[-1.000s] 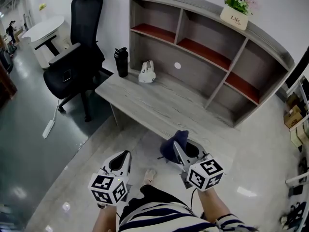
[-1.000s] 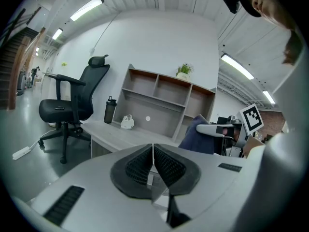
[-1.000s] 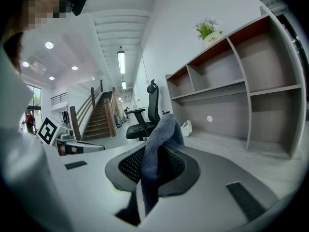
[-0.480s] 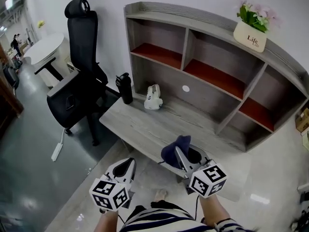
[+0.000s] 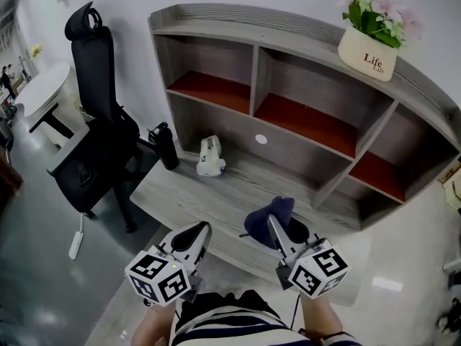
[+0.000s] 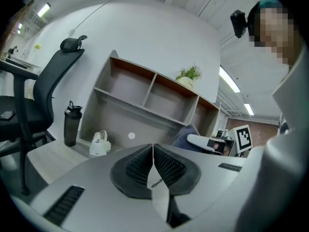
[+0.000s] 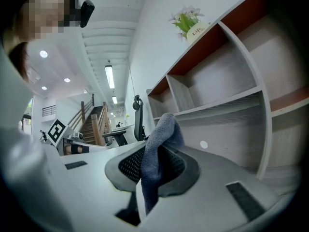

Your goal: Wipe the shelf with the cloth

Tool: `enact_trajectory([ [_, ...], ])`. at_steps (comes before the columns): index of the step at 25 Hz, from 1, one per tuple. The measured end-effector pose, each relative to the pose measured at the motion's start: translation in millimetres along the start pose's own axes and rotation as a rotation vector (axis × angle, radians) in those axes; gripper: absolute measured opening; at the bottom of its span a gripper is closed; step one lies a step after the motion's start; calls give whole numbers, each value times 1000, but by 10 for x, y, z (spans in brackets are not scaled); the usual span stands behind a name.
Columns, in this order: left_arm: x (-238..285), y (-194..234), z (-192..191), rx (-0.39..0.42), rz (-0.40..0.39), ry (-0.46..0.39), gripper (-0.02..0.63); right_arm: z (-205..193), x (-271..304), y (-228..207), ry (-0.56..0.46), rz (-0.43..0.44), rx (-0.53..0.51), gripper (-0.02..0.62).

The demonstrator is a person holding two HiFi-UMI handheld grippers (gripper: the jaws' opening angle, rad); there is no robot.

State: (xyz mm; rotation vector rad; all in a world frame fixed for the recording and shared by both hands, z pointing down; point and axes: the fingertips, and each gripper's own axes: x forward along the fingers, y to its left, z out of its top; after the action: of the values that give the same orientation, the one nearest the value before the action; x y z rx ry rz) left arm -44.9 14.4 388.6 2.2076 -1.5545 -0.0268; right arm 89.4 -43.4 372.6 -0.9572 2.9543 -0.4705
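Observation:
A grey wooden shelf unit (image 5: pixel 252 38) with red-brown boards stands on a grey desk (image 5: pixel 209 200) against the wall; it also shows in the left gripper view as the shelf unit (image 6: pixel 145 98) and in the right gripper view as the shelf unit (image 7: pixel 227 81). My right gripper (image 5: pixel 276 225) is shut on a dark blue cloth (image 5: pixel 270 218), which sticks up between the jaws as the cloth (image 7: pixel 157 149). It hovers over the desk's near edge, short of the shelf. My left gripper (image 5: pixel 200 231) is shut and holds nothing, level with the right one.
On the desk in front of the shelf stand a black bottle (image 5: pixel 164 146) and a small white object (image 5: pixel 209 157). A flower pot (image 5: pixel 371 42) sits on the shelf's top right. A black office chair (image 5: pixel 90 128) stands to the left of the desk.
Both grippers and the view have moved forward toward the desk and shelf. The shelf now looms larger and the right gripper with the cloth is over the desk's edge.

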Motion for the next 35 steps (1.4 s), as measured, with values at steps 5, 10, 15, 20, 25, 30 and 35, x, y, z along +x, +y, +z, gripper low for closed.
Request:
enact_trajectory([
  [5,304,-93,258,41,-92,-22,21,273,-3,-127,-63,-50,-15,66],
  [10,598,-12,512,60,-189,-41,21,539,77,-158,-115,-104,-58,66],
  [15,817,165,760,93,-295,-27,23,920,346,-186,-196,-165,-95,65],
  [20,948,554,987,131,-333,-10,21,1428,767,-68,-247,-214,-212,66],
  [25,1038,953,1173,138,-352,-5,21,1761,1072,101,-318,-227,-278,66],
  [30,1105,1150,1274,129,-399,-4,21,2170,1255,257,-385,-270,-386,66],
  [35,1195,1255,1299,112,-446,15,21,2427,1331,259,-436,-343,-445,66],
])
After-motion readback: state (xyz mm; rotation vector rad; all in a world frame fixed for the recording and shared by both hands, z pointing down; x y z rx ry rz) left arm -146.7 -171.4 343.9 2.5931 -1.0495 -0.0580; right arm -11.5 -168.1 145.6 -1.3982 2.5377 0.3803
